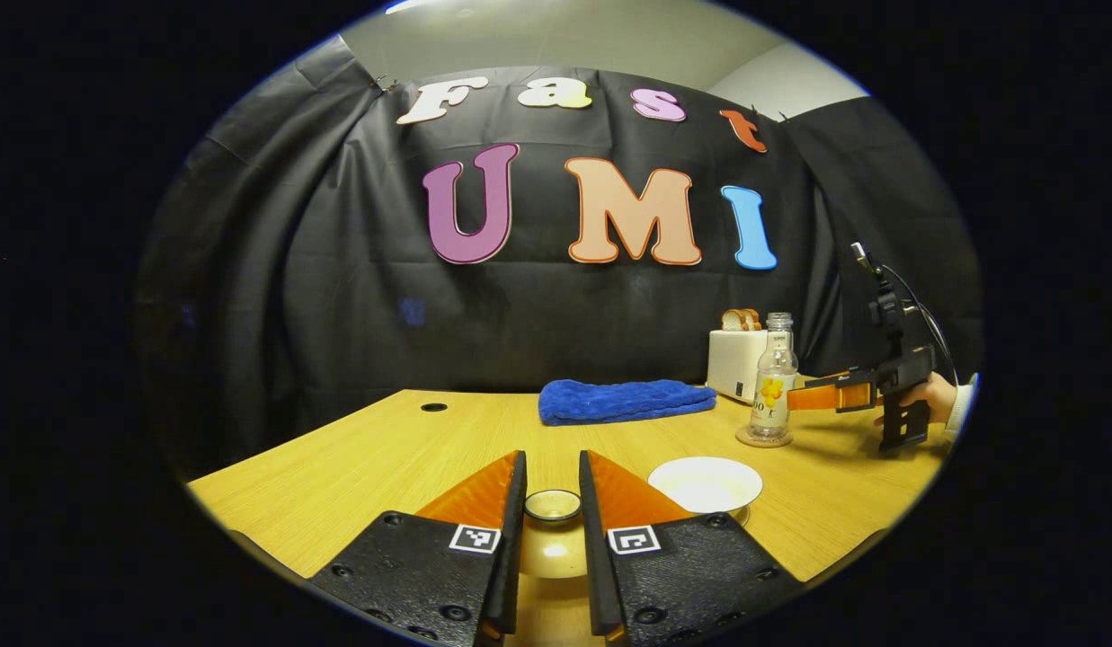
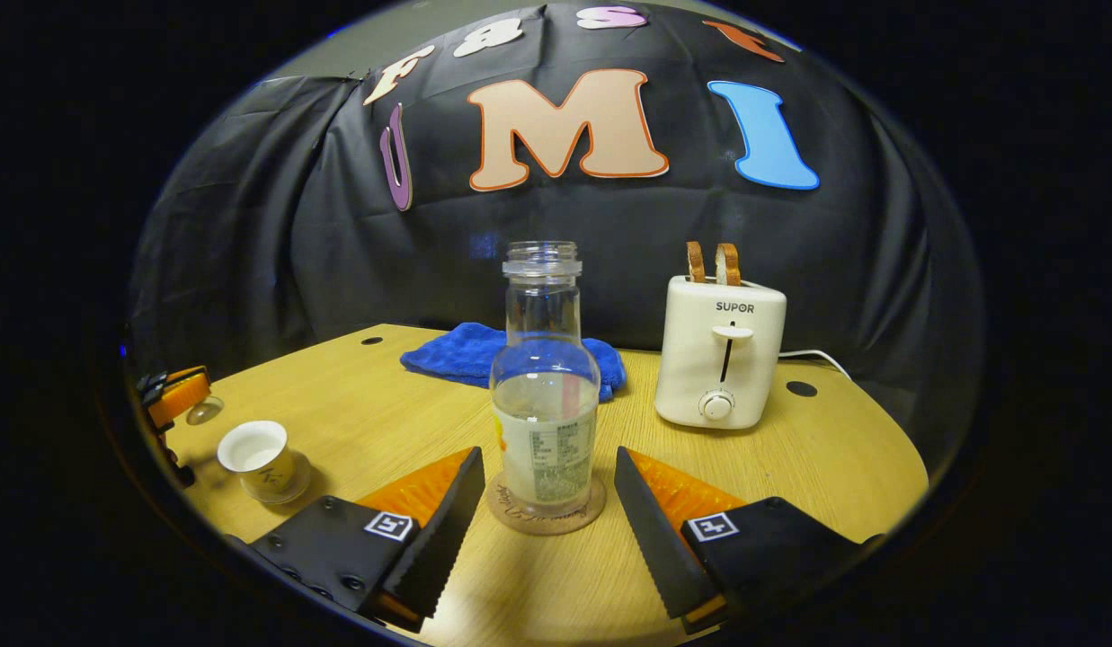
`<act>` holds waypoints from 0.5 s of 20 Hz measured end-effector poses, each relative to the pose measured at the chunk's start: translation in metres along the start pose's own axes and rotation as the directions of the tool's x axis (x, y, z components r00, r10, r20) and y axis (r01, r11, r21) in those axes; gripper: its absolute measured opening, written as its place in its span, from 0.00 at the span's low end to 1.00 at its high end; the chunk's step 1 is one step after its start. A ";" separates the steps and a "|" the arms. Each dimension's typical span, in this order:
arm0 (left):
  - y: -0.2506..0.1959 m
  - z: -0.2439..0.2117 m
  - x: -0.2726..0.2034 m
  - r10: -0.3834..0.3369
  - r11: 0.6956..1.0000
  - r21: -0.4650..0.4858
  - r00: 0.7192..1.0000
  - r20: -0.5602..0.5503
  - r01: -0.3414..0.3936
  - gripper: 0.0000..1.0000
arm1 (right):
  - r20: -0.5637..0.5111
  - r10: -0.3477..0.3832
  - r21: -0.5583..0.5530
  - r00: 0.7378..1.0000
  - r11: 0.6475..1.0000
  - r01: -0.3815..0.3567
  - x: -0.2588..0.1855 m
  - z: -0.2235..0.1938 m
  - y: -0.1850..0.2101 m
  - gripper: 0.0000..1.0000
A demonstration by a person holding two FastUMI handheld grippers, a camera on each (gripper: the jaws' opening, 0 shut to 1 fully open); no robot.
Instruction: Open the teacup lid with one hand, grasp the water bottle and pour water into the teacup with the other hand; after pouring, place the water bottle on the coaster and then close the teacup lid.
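My left gripper (image 1: pixel 553 467) is shut on the teacup lid (image 1: pixel 554 507), holding it above the wooden table. The open white teacup (image 1: pixel 705 483) stands just to the right of those fingers. In the right gripper view the cup (image 2: pixel 257 456) sits on its saucer at the far left, and the left gripper (image 2: pixel 180 395) holds the lid (image 2: pixel 204 412) beside and above it. The clear water bottle (image 2: pixel 544 395) stands upright on the round coaster (image 2: pixel 547 519), uncapped. My right gripper (image 2: pixel 548 454) is open, with a finger on each side of the bottle and neither touching it. A hand (image 1: pixel 935 395) holds that gripper (image 1: pixel 796 398) by the bottle (image 1: pixel 773 377).
A white toaster (image 2: pixel 719 359) with two bread slices stands behind and to the right of the bottle, its cable trailing right. A folded blue cloth (image 2: pixel 470 352) lies at the back of the table (image 2: pixel 358 404). Two small round holes mark the tabletop.
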State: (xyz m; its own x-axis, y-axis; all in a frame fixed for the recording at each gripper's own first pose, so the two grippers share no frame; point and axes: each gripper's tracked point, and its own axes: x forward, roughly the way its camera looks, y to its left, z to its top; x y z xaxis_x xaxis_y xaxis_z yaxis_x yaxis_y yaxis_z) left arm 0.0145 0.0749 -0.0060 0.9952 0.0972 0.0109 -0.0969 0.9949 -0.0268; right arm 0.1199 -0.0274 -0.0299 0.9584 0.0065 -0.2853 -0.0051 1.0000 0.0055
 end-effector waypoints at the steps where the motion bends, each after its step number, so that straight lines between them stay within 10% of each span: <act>1: -0.005 0.002 0.002 -0.013 1.000 -0.012 1.000 0.007 0.014 0.29 | 0.007 0.006 0.002 1.000 1.000 -0.006 -0.006 0.001 0.001 0.94; 10: -0.066 0.016 0.026 -0.125 0.992 -0.005 0.992 0.009 0.125 0.29 | 0.058 0.069 -0.067 0.996 0.996 -0.065 -0.053 -0.009 0.026 0.94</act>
State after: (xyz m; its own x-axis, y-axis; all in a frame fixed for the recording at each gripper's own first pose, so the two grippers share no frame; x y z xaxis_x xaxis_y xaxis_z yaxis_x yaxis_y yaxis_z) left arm 0.0468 0.0122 0.0119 0.9993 -0.0274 0.0236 0.0281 0.9991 -0.0307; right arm 0.0666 -0.0019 -0.0228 0.9707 0.0748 -0.2284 -0.0862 0.9955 -0.0400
